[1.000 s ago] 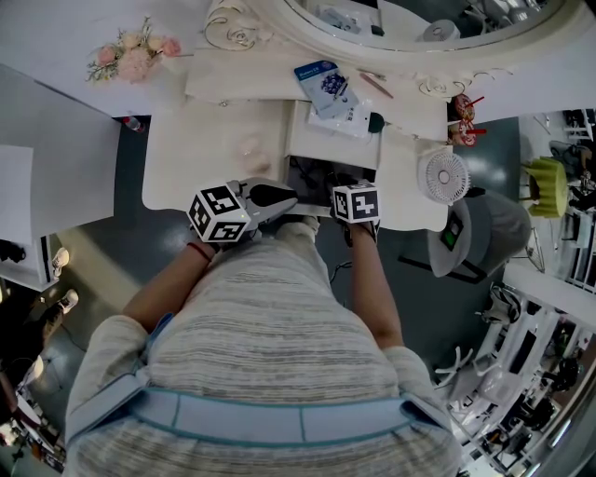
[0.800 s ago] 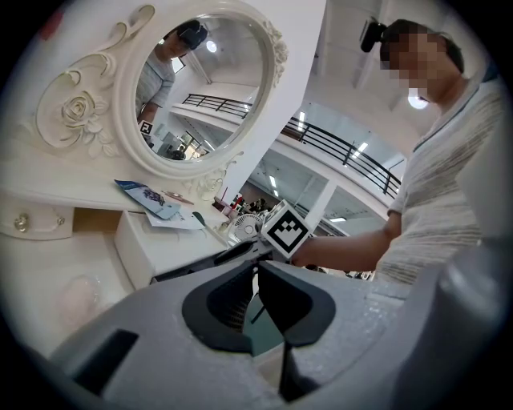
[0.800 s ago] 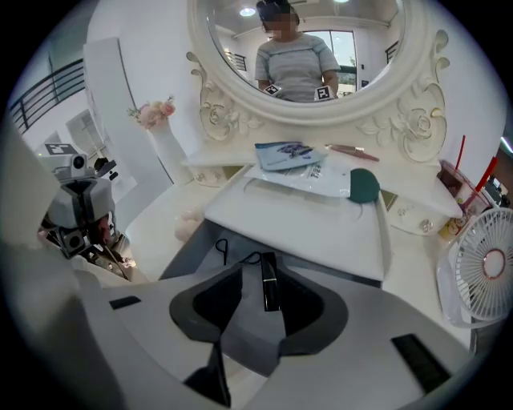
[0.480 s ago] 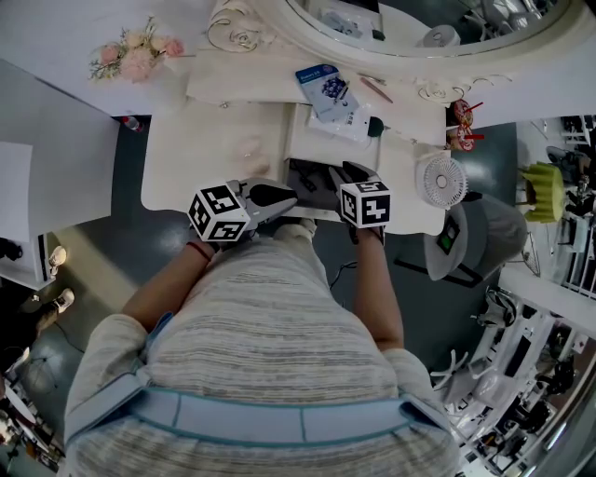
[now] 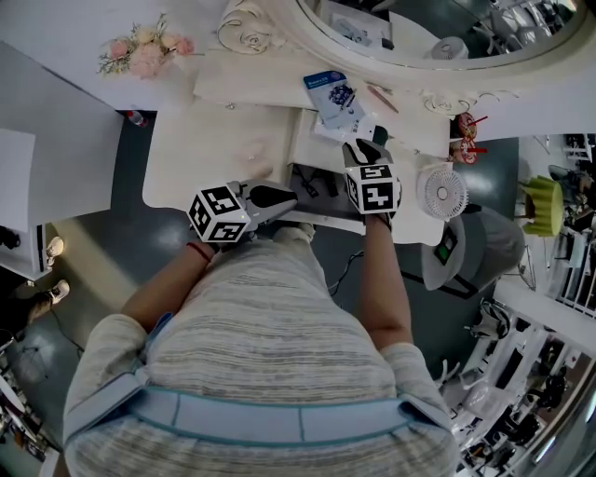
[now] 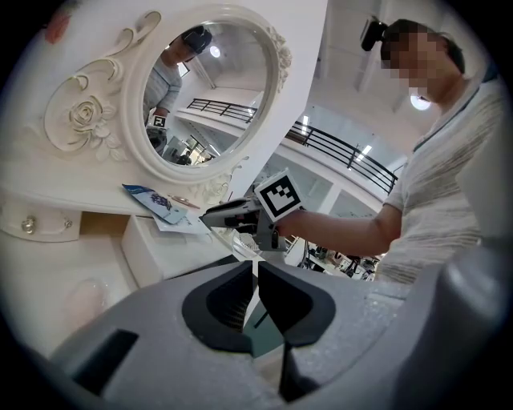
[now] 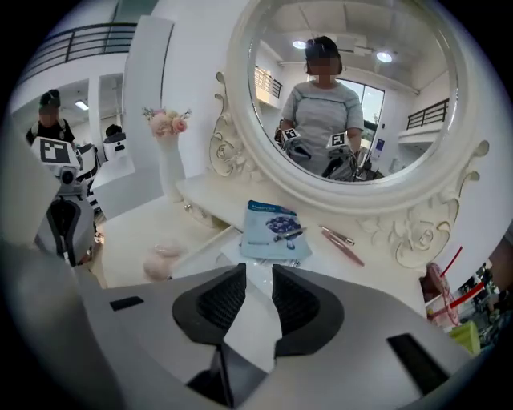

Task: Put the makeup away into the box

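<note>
At your twelve o'clock the packet (image 5: 332, 93) lies on the shelf (image 5: 242, 88) before the mirror (image 5: 438, 28), with a pencil (image 5: 380, 97) just at its three o'clock. The flowers (image 5: 144, 56) stand at ten o'clock and the fan (image 5: 441, 191) at two. The box (image 5: 317, 191) is nearest you.

The person wears a short-sleeved top (image 5: 270, 317) in fine grey and white stripes, with pale blue trim (image 5: 251, 416) at the shoulders. There is a thin red band (image 5: 198, 250) at the left wrist and a black camera (image 6: 370, 34) on the head. The left gripper (image 6: 255, 280) and right gripper (image 7: 258, 300) have matt grey speckled shells and black ribbed pads (image 7: 222, 300). Each carries a white cube (image 5: 220, 213) printed with black square markers.
</note>
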A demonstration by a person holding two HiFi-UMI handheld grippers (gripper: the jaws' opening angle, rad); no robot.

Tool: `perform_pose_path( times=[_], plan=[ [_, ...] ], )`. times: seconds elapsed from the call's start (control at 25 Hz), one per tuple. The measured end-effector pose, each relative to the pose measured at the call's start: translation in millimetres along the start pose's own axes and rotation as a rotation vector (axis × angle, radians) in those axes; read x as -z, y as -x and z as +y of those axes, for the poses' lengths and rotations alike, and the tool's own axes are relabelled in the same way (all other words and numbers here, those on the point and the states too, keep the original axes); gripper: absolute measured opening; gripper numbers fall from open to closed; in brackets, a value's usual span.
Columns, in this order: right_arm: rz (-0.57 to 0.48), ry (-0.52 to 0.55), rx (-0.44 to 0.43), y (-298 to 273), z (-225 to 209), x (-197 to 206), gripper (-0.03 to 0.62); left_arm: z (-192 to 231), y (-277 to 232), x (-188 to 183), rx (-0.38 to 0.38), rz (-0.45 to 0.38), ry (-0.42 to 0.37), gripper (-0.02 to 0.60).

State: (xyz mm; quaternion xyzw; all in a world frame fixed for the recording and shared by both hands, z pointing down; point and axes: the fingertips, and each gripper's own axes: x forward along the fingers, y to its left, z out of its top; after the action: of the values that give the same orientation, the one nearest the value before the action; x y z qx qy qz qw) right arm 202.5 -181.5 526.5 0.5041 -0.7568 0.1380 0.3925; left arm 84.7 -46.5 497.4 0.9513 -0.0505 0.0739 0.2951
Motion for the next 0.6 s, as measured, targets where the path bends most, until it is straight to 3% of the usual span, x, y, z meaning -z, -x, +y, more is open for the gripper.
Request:
perform_pose_path(
  times=[0.6],
  plan=[
    [0.028, 0.303, 0.066, -47, -17, -35, 0.083, 12, 9, -1, -0.069, -0.03, 0.037, 0.017]
  ],
)
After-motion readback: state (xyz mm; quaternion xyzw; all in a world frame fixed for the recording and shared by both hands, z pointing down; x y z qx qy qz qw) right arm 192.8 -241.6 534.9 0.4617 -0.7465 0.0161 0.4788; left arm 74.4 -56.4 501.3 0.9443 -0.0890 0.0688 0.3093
